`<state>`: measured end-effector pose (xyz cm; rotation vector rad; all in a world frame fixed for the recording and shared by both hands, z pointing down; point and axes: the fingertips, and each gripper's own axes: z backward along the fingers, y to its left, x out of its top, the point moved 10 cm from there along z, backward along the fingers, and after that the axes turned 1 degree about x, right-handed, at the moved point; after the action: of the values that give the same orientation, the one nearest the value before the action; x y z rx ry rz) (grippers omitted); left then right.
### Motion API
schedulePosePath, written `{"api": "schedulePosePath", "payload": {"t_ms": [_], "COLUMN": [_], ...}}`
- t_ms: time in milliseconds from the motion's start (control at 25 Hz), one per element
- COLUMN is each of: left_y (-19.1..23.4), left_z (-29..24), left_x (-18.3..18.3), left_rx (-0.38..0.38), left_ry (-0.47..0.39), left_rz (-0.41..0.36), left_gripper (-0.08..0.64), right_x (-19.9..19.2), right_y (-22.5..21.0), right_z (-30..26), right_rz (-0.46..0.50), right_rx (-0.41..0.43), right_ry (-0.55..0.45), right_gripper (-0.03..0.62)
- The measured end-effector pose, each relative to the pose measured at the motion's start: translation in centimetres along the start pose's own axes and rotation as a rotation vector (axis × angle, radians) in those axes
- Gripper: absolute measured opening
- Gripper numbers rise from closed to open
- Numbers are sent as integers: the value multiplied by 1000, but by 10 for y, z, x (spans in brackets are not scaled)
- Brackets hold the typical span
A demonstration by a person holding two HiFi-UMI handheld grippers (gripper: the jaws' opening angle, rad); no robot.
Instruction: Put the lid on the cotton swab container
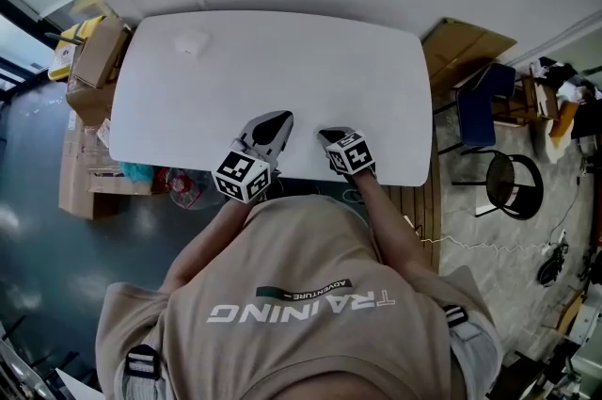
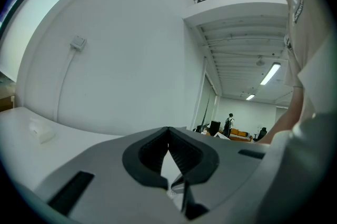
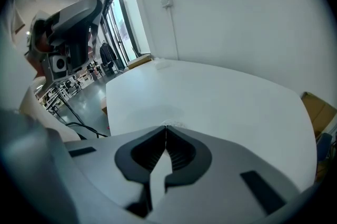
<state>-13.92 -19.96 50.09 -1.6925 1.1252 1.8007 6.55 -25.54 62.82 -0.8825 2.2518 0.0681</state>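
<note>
A small pale, translucent cotton swab container (image 1: 191, 41) lies near the far left corner of the white table (image 1: 282, 78); I cannot tell the lid from its body. It shows faintly in the left gripper view (image 2: 41, 130) and far off in the right gripper view (image 3: 160, 63). My left gripper (image 1: 279, 118) hovers at the table's near edge, shut with nothing between its jaws (image 2: 168, 129). Beside it, my right gripper (image 1: 326, 136) is also shut and empty (image 3: 166, 127). Both are well away from the container.
Cardboard boxes (image 1: 94, 59) are stacked left of the table. More flat cardboard (image 1: 461, 50), a blue chair (image 1: 480, 111) and a round black stool (image 1: 513, 182) stand to the right. A wall runs behind the table. A distant person (image 2: 229, 122) stands in the room.
</note>
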Motion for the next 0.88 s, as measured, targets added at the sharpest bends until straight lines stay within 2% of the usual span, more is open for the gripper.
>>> {"api": "schedulePosePath", "payload": {"t_ms": [120,200,320,520,720,880], "left_y": [0,1,3,2,5,6], "left_z": [5,7,8,9,4,0], "left_x": [2,4,9,29,52,63], "left_rx": [3,8,9,-2,-2,-10], "left_ry": [0,-3,-7,-40,-90,-95], "left_rz": [-10,-16,-30,-54,-84,-127], "left_gripper": [12,12,12,12,12,12], "right_x": [1,6,24,59,87,100], "right_y": [2,2,4,10,18,25], "right_z": [4,14,42,98,141,168], "right_rz": [-17,-36,-27,49,136,184], "right_rx": [-13,-14,-27,13,-45,-111], "right_ry": [-10,-59,-204,-472,-627,-710], "right_gripper": [18,18,18,19,18,18]}}
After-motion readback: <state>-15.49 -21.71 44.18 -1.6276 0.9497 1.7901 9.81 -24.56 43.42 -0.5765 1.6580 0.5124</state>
